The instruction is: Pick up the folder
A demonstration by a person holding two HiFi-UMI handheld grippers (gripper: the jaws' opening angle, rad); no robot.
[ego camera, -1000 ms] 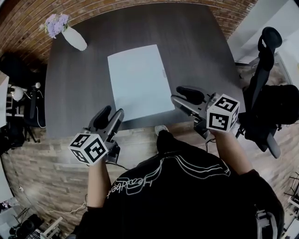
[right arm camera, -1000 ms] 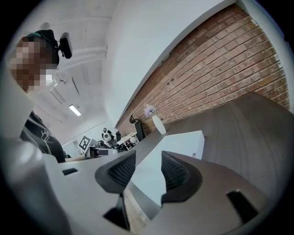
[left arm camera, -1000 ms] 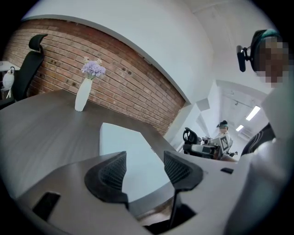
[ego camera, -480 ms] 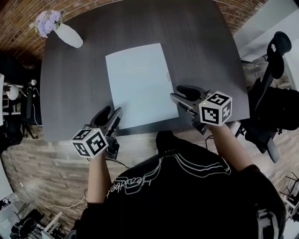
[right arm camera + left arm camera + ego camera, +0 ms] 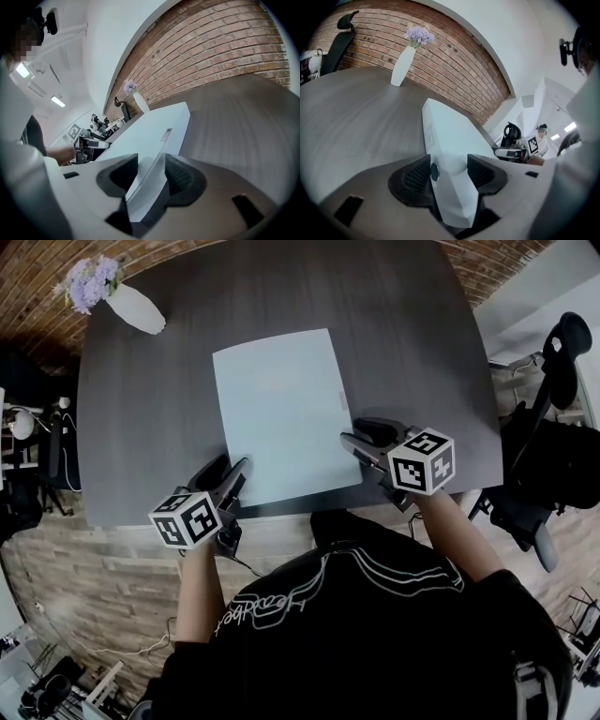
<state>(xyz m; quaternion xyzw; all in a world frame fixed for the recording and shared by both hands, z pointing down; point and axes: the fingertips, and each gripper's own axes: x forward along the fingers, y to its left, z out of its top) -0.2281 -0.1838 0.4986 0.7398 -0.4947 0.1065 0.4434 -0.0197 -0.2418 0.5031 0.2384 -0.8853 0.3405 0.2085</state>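
Note:
The pale blue folder [image 5: 281, 413] lies flat on the dark table [image 5: 412, 334], its near edge close to the table's front. My left gripper [image 5: 230, 474] hangs at the folder's near left corner, jaws open. In the left gripper view the folder [image 5: 450, 136] shows through the gap of that gripper [image 5: 449, 171], and its corner runs down between the pads without being pinched. My right gripper [image 5: 361, 437] is at the folder's right edge near the front corner, also open. In the right gripper view the folder's edge [image 5: 150, 131] passes between the jaws of that gripper [image 5: 151, 171].
A white vase with purple flowers [image 5: 131, 306] stands at the table's far left corner. A black office chair [image 5: 553, 427] stands to the right of the table. Brick wall lies beyond the far edge, with wood-look floor below the front edge.
Both grippers have come down and forward to the folder's near corners. The folder has not moved on the table.

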